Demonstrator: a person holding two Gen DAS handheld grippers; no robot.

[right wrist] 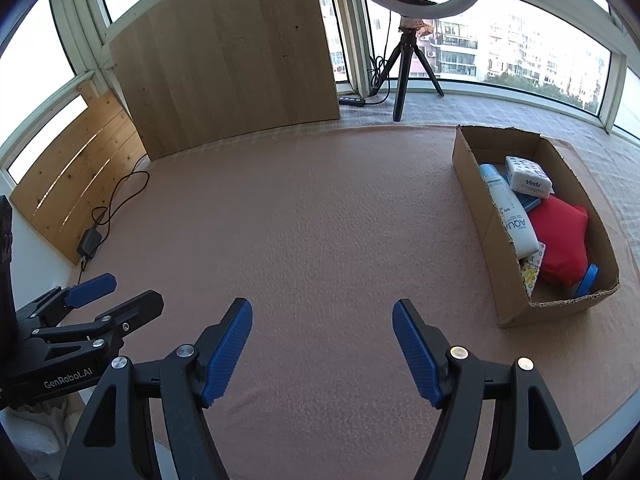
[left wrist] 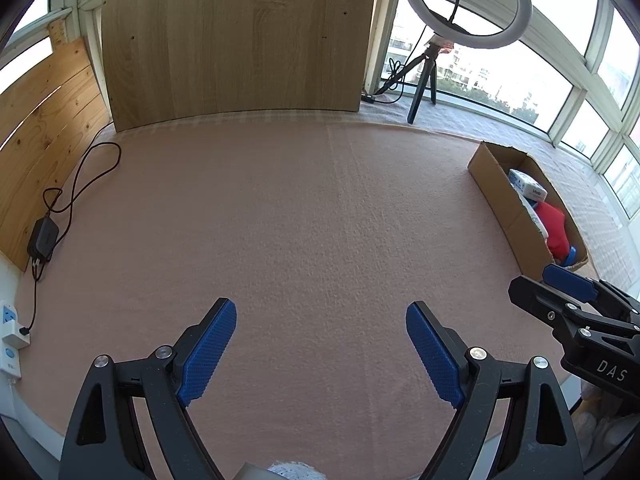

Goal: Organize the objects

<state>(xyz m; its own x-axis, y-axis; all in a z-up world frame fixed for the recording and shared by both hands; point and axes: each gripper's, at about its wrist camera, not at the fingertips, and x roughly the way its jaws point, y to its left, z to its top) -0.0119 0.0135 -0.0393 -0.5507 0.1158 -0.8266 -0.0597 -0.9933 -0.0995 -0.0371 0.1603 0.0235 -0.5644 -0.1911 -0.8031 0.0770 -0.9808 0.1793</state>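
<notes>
The sorting job is judged all but complete: nothing loose is seen on the pink felt mat (right wrist: 312, 216), and the items are gathered inside the cardboard box (right wrist: 472, 168) at the mat's right side. Both tools are held low over the near edge with nothing in them: the left gripper (left wrist: 320, 352) is shown with its blue pads (left wrist: 208, 352) spread wide apart, and the right gripper (right wrist: 322, 354) is likewise opened wide, each visible at the margin of the other's view. Inside the box, a white spray bottle (right wrist: 508, 212) marked AQUA is laid along the left wall, its pale blue cap toward the far end and its base toward the near end, so that its long axis is run with the length of the box. A tissue pack (right wrist: 528, 180) is rested at the far end, overlapping a blue item that is only partly seen; a red pouch (right wrist: 560, 236) is set just right of the bottle, a blue disc-like piece (right wrist: 586, 280) is propped in the near corner, and a patterned packet (right wrist: 530, 270) is tucked below the bottle's base. The box itself is aligned away from the cameras, its open top upward. What is left, if anything, cannot be told from these views. Beyond the mat, a ring light on a tripod (right wrist: 404, 76) and a leaning wooden panel (right wrist: 232, 60) are seen against the windows.
</notes>
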